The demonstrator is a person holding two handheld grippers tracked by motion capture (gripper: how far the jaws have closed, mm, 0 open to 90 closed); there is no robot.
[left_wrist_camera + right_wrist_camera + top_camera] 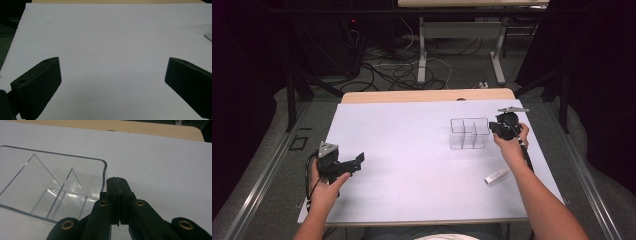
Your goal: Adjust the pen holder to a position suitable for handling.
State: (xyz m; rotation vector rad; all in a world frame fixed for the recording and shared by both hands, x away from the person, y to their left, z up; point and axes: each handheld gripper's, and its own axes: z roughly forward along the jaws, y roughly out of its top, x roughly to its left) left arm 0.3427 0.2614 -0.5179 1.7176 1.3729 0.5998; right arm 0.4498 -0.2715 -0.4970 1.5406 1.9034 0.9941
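Note:
A clear plastic box (468,133) with inner dividers stands on the white tabletop (412,150) at the right. My right gripper (493,127) is pressed up beside the box's right wall. In the right gripper view the jaws of the right gripper (117,180) are shut together just outside the rounded corner of the box (75,157), with nothing seen between them. My left gripper (357,162) hovers low at the left of the table. Its jaws are wide apart in the left gripper view (113,61), with bare white surface between them.
A small pale bar (497,176) lies on the table near my right forearm. The table's wooden far edge (427,95) shows beyond the white sheet. Desk legs and cables (412,70) sit on the floor behind.

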